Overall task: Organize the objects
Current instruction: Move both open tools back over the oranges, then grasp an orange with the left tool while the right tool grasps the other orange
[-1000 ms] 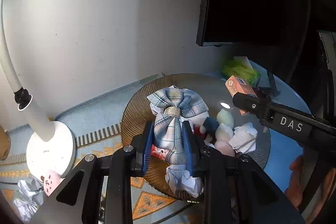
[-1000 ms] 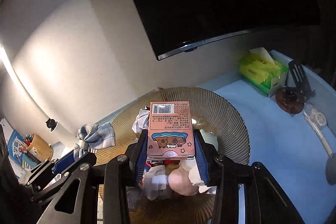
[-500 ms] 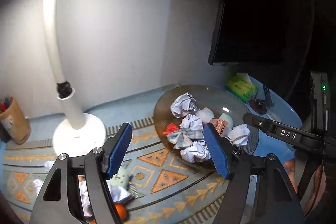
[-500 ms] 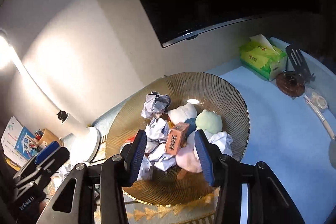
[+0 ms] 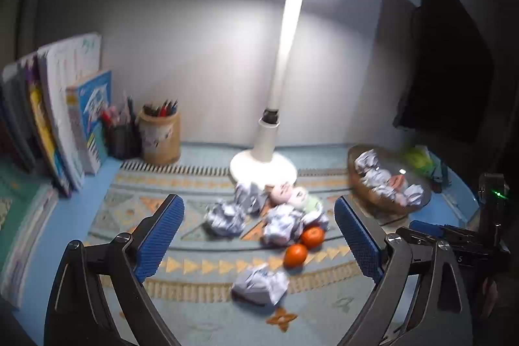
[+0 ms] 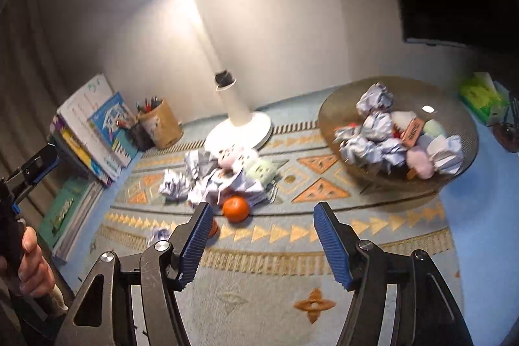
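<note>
left gripper [image 5: 258, 235] empty, jaws just opening, blurry paper balls [image 5: 282, 224]

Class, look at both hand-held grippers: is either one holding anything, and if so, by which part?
Nothing is held. The left hand-held gripper and right hand-held gripper have just been opening; their jaws stand apart with nothing between them.

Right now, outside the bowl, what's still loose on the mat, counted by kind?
Oranges: 2
Soft toys: 2
Crumpled paper balls: about 5, they overlap
Total: about 9
</note>
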Demonstrator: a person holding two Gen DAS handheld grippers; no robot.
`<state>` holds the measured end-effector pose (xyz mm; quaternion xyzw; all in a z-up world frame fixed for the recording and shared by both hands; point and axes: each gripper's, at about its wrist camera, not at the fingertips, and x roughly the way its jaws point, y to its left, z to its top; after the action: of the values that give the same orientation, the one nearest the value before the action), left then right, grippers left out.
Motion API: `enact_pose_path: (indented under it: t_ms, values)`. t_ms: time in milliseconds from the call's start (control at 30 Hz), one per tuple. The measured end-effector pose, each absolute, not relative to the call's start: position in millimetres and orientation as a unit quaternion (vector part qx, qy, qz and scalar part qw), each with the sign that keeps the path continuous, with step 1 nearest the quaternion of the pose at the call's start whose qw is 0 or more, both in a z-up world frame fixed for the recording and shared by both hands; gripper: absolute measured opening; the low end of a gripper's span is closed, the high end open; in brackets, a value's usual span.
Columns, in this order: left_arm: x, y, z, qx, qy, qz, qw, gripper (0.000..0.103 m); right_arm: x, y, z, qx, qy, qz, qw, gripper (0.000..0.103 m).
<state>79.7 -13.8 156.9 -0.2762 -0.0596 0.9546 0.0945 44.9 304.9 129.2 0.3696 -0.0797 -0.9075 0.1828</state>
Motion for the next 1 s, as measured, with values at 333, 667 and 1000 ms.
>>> enact_pose_path:
  t_ms: [333,667,1000]
  values:
    - [71,-48,24,-0.375,-0.078,0.922,0.052,0.092,41,245,41,0.402,0.009,-0.895,0.191,0.063]
    - [80,-26,30,-0.356,-0.025,0.932,0.071,0.092,35,248,29,0.413,0.007,-0.893,0.180,0.063]
    - [65,61,64,-0.354,-0.010,0.916,0.185,0.083,-19,246,52,0.473,-0.067,-0.853,0.210,0.047]
